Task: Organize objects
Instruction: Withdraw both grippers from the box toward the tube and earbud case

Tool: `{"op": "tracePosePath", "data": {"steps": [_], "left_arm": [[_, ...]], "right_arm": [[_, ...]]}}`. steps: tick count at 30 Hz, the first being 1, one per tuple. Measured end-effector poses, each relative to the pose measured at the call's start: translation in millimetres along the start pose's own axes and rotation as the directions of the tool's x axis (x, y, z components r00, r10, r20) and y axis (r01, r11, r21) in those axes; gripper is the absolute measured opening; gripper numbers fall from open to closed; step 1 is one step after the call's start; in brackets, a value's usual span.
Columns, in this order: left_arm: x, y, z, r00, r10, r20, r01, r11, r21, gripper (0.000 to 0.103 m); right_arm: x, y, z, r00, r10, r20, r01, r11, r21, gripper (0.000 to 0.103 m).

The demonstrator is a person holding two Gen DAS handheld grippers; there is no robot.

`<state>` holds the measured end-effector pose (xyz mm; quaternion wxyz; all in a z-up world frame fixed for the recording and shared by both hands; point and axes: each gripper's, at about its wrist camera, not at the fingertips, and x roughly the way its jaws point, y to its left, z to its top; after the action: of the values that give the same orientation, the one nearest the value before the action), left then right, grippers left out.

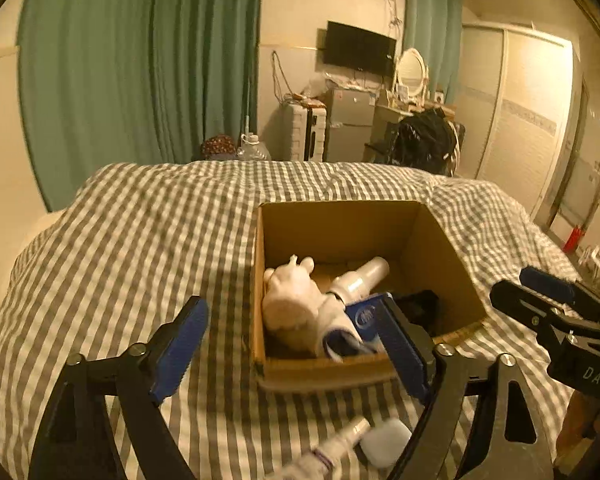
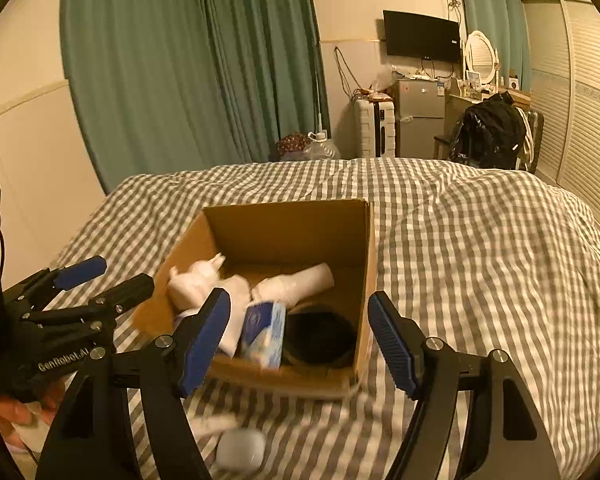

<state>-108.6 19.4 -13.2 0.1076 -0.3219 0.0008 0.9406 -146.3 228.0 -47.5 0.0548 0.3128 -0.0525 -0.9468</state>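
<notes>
A checked bed (image 1: 140, 240) carries an open box (image 2: 364, 280) holding a white toy (image 1: 292, 300), cups (image 2: 300, 280), a blue pack (image 2: 264, 328) and a black item (image 2: 320, 336). Near it, both the left gripper (image 1: 296, 340) and right gripper (image 2: 300, 340) hover, fingers apart and empty, above a white case (image 1: 386, 442) and tube (image 1: 332, 446).

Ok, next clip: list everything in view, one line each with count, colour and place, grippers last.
cardboard box: 1, brown, open, on the bed
plush toy: 1, white, inside box, left side
plastic cups: stack, count unclear, whitish, lying in box
blue packet: 1, blue-white, in box, middle
dark item: 1, black, in box, right
tube: 1, white, on bedspread before box
small case: 1, white, beside tube
bedspread: 1, grey-white check
left gripper: open, empty
right gripper: open, empty
</notes>
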Motion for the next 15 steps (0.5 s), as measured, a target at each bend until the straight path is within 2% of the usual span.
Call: {"op": "tracePosePath", "data": {"steps": [7,11,15], "left_arm": [[-28.6,-1.9,-28.3,1.0,-0.002,-0.009,0.002,1.0,0.015,0.09],[-24.1,-6.7,-47.4,0.999,-0.009,-0.045,0.011,0.999,0.047,0.091],[-6.7,-10.9,-69.3,0.994,-0.007,-0.108,0.015,0.997,0.077,0.091]], "right_arm": [[-43.9,20.8,-19.2,1.0,0.017,0.013,-0.016,0.999,-0.038,0.071],[-52.8,28.4,-27.8,0.999,0.035,0.006,-0.034,0.998,-0.051,0.071],[-40.9,31.9,-38.6,0.999,0.038,-0.03,-0.04,0.998,-0.056,0.071]]}}
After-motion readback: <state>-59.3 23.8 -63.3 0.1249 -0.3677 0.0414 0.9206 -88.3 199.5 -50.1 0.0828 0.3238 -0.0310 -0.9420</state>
